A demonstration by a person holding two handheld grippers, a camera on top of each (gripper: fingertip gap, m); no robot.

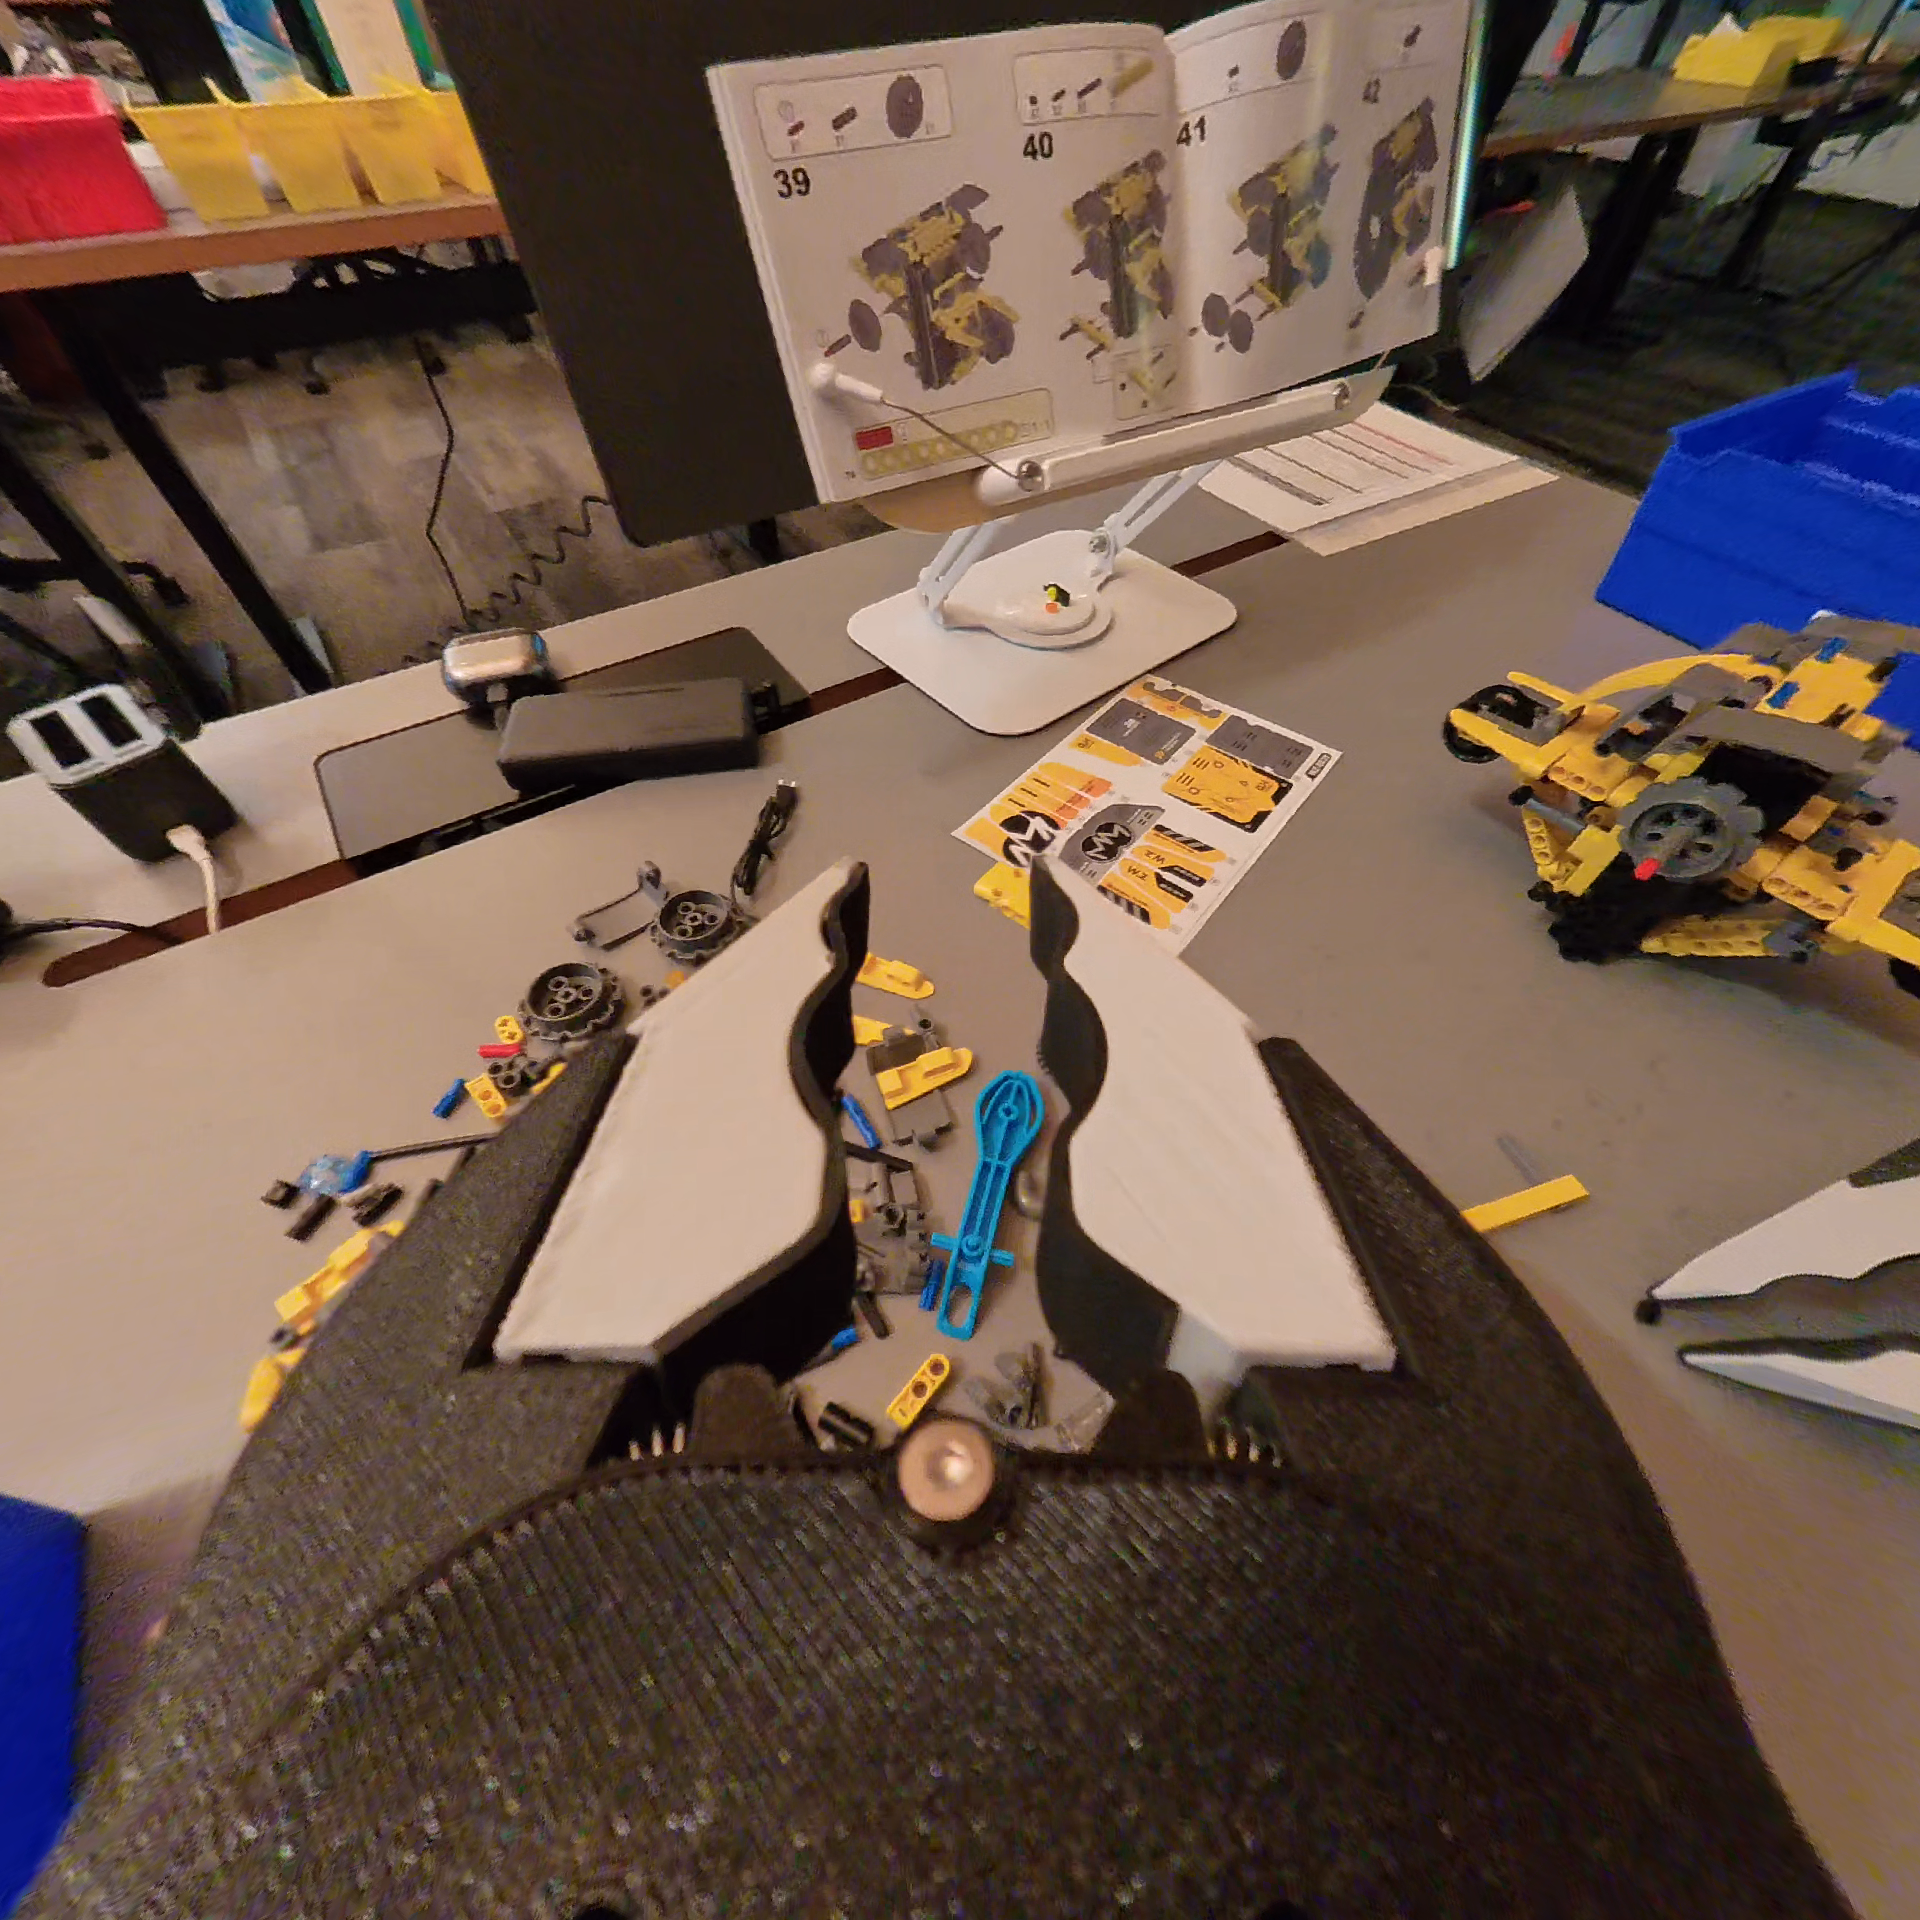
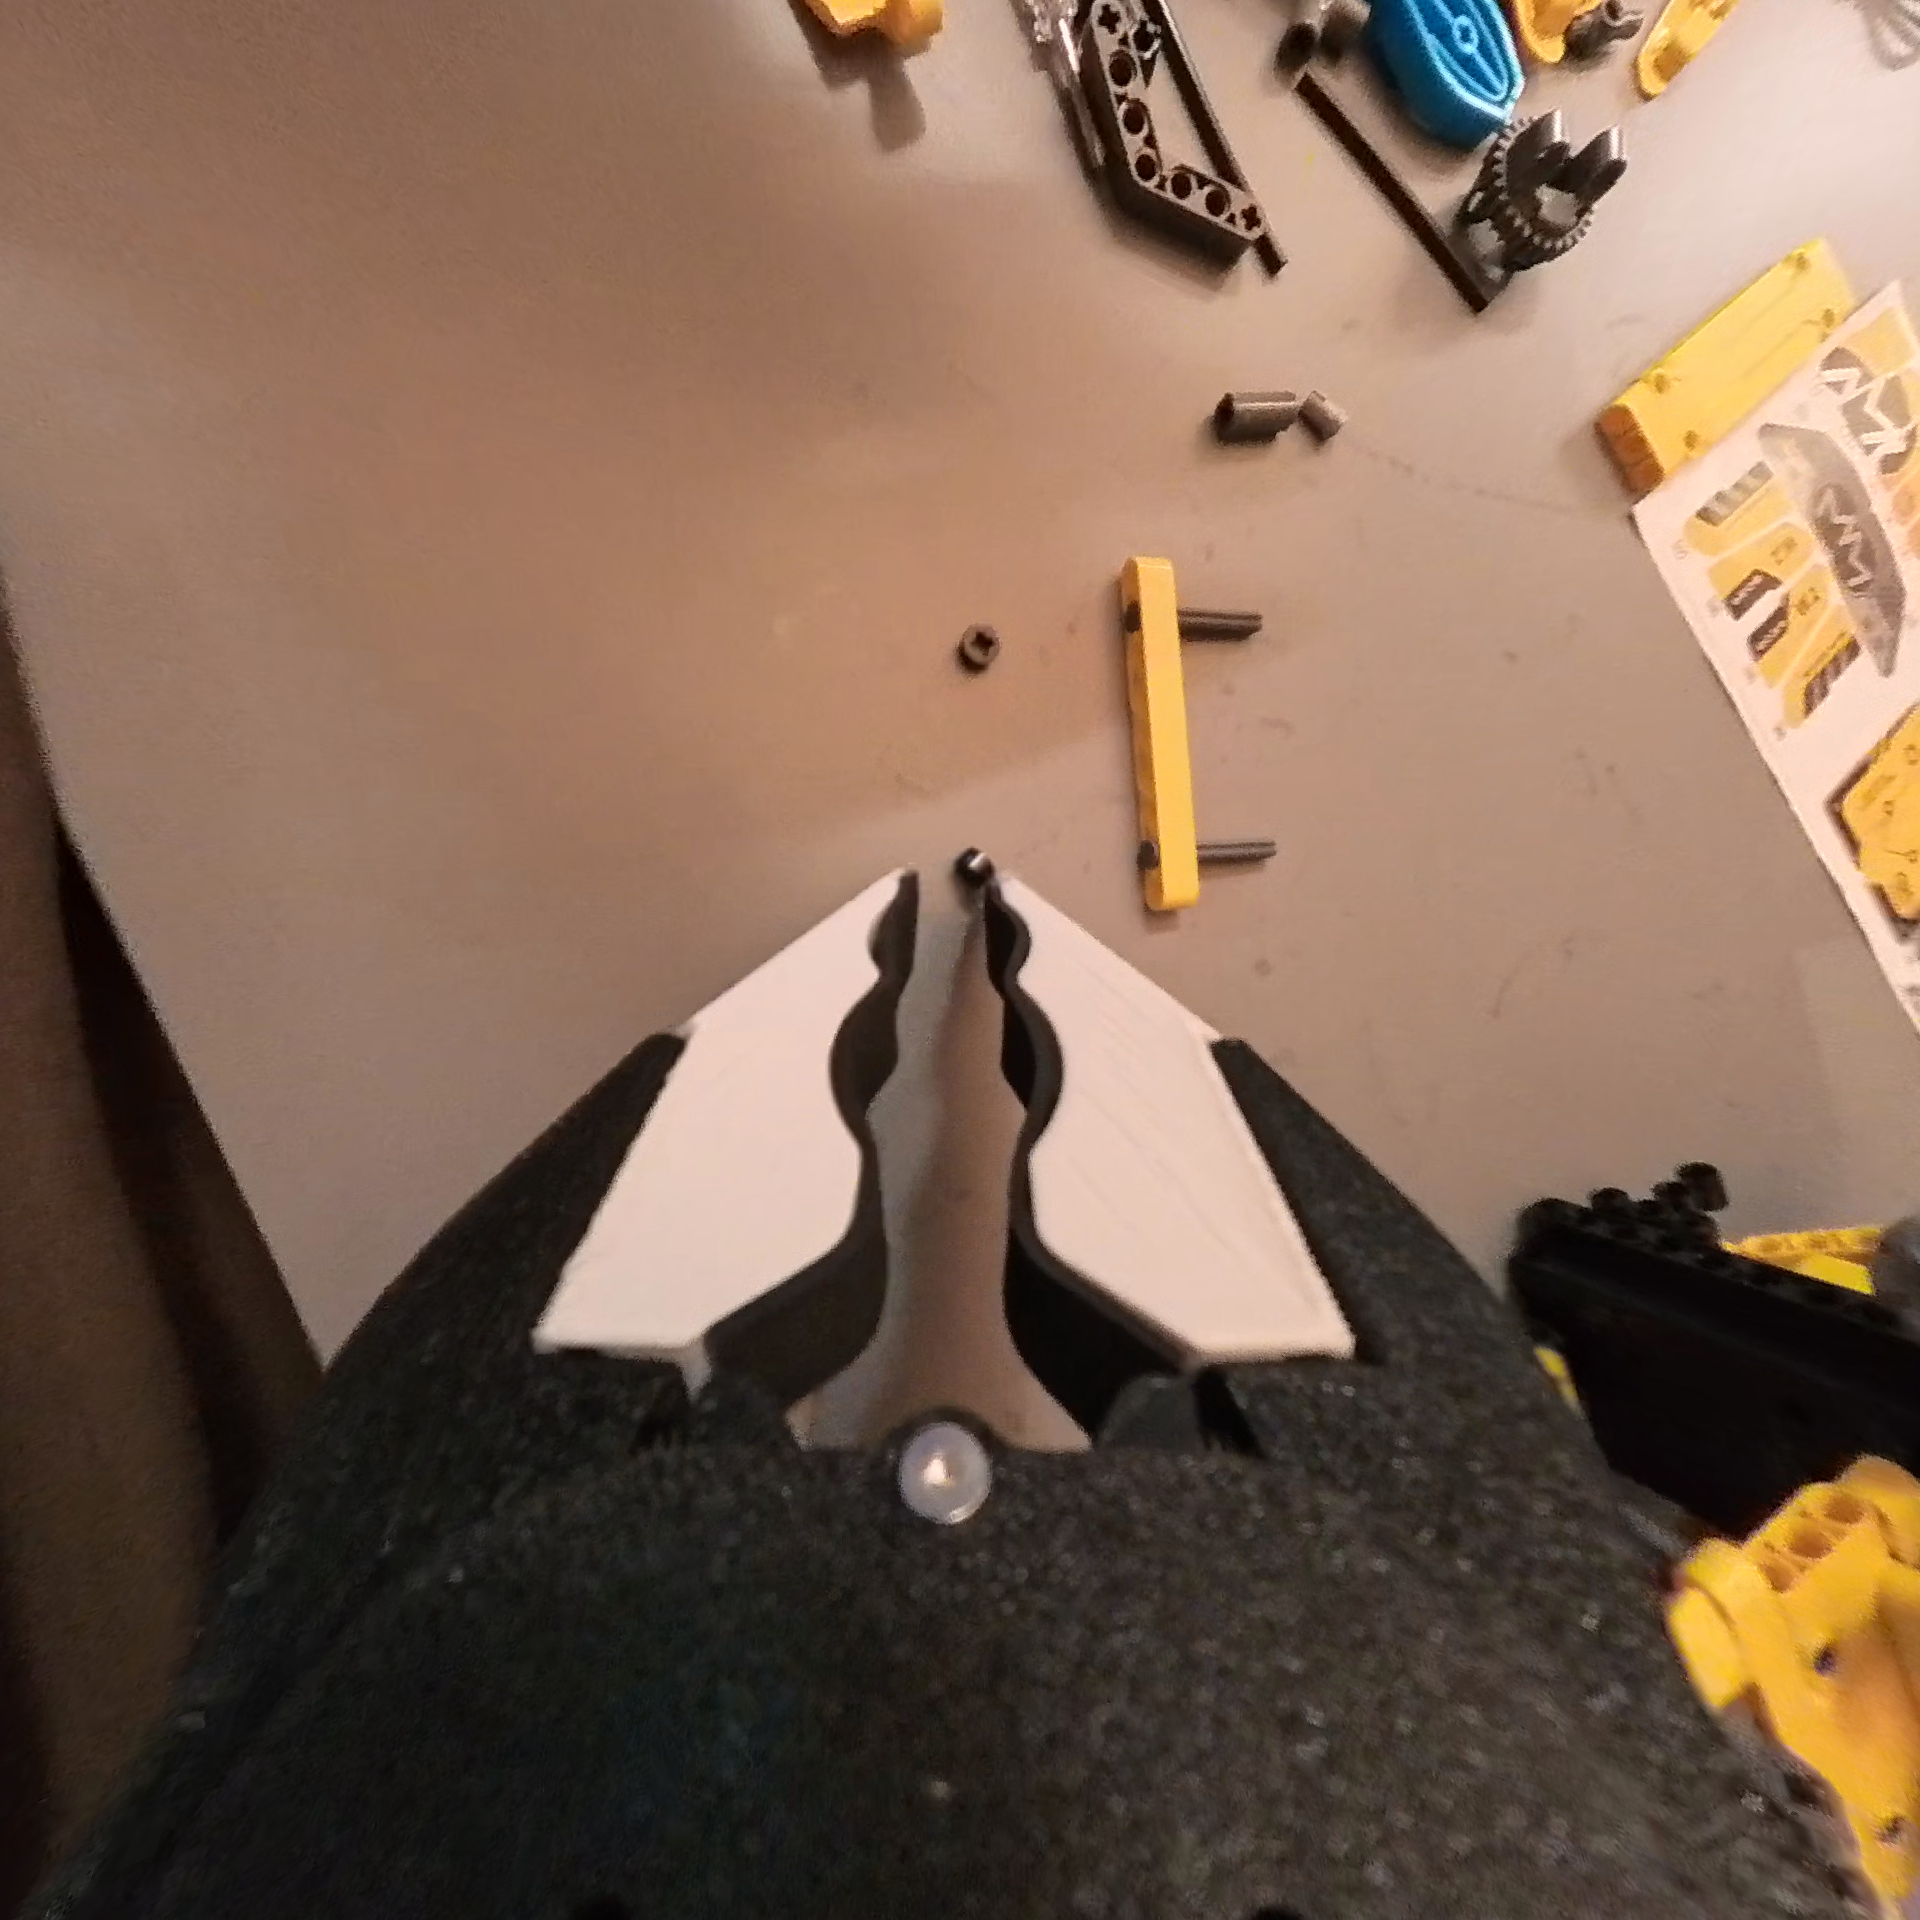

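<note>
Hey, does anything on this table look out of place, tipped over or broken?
Mostly ordinary building clutter. One thing stands out: the half-built yellow and black model sits tilted on the grey table, one end lifted, not level. Loose parts lie scattered around the blue tool; nothing looks broken or spilled.

My left gripper [image 1: 948,883] hangs with fingers spread over loose building pieces on the grey table [image 1: 1403,1039], a blue oval-headed tool [image 1: 987,1195] lying between them. My right gripper [image 2: 951,888], nearly closed, has a tiny black bush [image 2: 972,864] at its fingertip, near a yellow beam [image 2: 1158,727] with two pins.
</note>
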